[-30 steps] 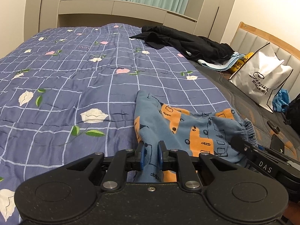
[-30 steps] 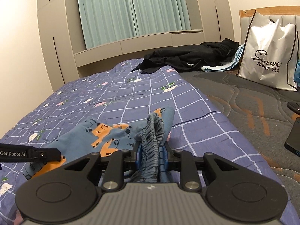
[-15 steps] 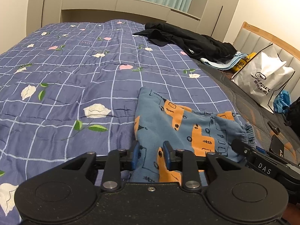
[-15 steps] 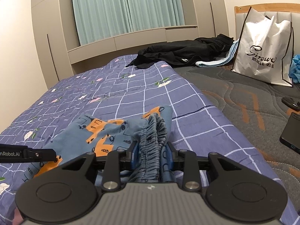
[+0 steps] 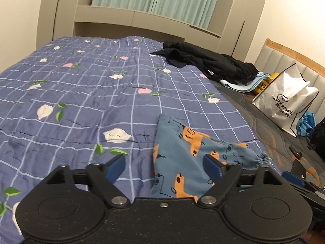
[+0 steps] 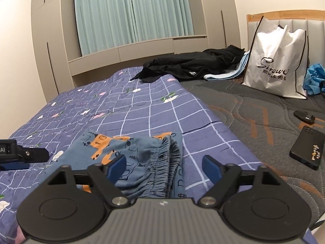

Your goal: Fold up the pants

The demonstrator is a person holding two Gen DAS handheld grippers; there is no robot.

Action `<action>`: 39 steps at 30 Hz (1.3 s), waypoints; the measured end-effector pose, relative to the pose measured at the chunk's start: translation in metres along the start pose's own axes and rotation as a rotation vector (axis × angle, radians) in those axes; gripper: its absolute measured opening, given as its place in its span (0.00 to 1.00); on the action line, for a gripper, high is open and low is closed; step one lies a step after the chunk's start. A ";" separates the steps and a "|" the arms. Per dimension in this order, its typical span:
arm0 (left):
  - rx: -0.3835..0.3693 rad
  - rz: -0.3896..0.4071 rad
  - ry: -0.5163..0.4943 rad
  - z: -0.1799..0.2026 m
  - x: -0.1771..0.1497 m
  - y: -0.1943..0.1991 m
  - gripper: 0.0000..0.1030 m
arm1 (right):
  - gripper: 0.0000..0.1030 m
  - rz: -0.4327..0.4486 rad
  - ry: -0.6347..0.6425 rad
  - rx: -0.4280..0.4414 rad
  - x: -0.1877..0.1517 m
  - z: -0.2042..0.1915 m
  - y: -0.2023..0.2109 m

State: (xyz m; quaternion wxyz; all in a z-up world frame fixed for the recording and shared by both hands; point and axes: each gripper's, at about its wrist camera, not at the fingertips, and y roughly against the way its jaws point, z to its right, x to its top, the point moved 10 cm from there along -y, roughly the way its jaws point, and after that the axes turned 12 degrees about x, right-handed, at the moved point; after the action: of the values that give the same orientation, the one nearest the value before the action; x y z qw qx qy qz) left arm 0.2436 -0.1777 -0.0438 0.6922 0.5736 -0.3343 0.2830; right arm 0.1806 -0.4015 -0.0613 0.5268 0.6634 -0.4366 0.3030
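Pants (image 5: 182,162), blue with orange prints, lie folded on the checked quilt (image 5: 81,101) near its edge. Both the left gripper (image 5: 164,165) and right gripper (image 6: 164,165) are opening, pads clear of the cloth though it still lies between them. The gathered waistband (image 6: 162,162) looks bunched, perhaps unevenly stacked; pulling back carelessly could snag a layer and undo the fold.

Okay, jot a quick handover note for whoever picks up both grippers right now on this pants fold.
Left gripper: jaws opening, nothing pinched; the pants lie partly between them.
Right gripper: jaws opening, the elastic waistband lies loose between them.
Pants: folded bundle on the blue checked quilt.
Done: a fold laid down and let go.
Left: check whether another fold or smoothing is needed.
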 end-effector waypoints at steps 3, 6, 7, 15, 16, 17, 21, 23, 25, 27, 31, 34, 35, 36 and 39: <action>0.005 0.019 0.002 -0.004 0.002 0.008 0.95 | 0.92 0.016 0.002 -0.002 0.003 -0.002 0.008; 0.010 0.050 0.002 -0.010 0.002 0.019 0.99 | 0.99 0.043 0.008 0.004 0.007 -0.006 0.019; 0.012 0.056 -0.001 -0.011 0.001 0.023 0.99 | 1.00 0.052 0.011 0.005 0.008 -0.008 0.023; 0.027 0.102 -0.014 -0.027 -0.009 0.051 0.99 | 1.00 0.095 0.059 0.031 0.012 -0.033 0.054; 0.028 0.108 -0.015 -0.029 -0.012 0.056 0.99 | 1.00 0.099 0.064 0.032 0.011 -0.037 0.058; 0.028 0.114 -0.017 -0.031 -0.014 0.060 0.99 | 1.00 0.103 0.067 0.033 0.010 -0.039 0.062; 0.033 0.142 -0.026 -0.039 -0.023 0.075 0.99 | 1.00 0.121 0.073 0.039 0.005 -0.050 0.077; 0.038 0.154 -0.027 -0.044 -0.028 0.082 0.99 | 1.00 0.128 0.075 0.038 0.001 -0.055 0.083; 0.045 0.159 -0.028 -0.049 -0.035 0.089 0.99 | 1.00 0.132 0.073 0.037 -0.004 -0.059 0.089; 0.052 0.162 -0.030 -0.054 -0.043 0.094 0.99 | 1.00 0.133 0.067 0.035 -0.010 -0.061 0.094; 0.068 0.157 -0.028 -0.064 -0.058 0.102 0.99 | 1.00 0.125 0.052 0.036 -0.026 -0.069 0.104; 0.074 0.144 -0.023 -0.070 -0.069 0.104 0.99 | 1.00 0.118 0.046 0.039 -0.035 -0.073 0.110; 0.077 0.140 -0.022 -0.072 -0.073 0.104 0.99 | 1.00 0.117 0.047 0.038 -0.037 -0.074 0.111; 0.080 0.138 -0.021 -0.073 -0.075 0.105 0.99 | 1.00 0.118 0.048 0.039 -0.039 -0.076 0.113; 0.083 0.135 -0.017 -0.076 -0.079 0.106 0.99 | 1.00 0.118 0.052 0.044 -0.041 -0.081 0.116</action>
State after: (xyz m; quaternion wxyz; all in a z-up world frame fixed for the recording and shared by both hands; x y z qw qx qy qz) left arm 0.1236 -0.0849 -0.0507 0.6444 0.5803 -0.3662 0.3375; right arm 0.0632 -0.3206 -0.0254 0.5043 0.6400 -0.4544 0.3601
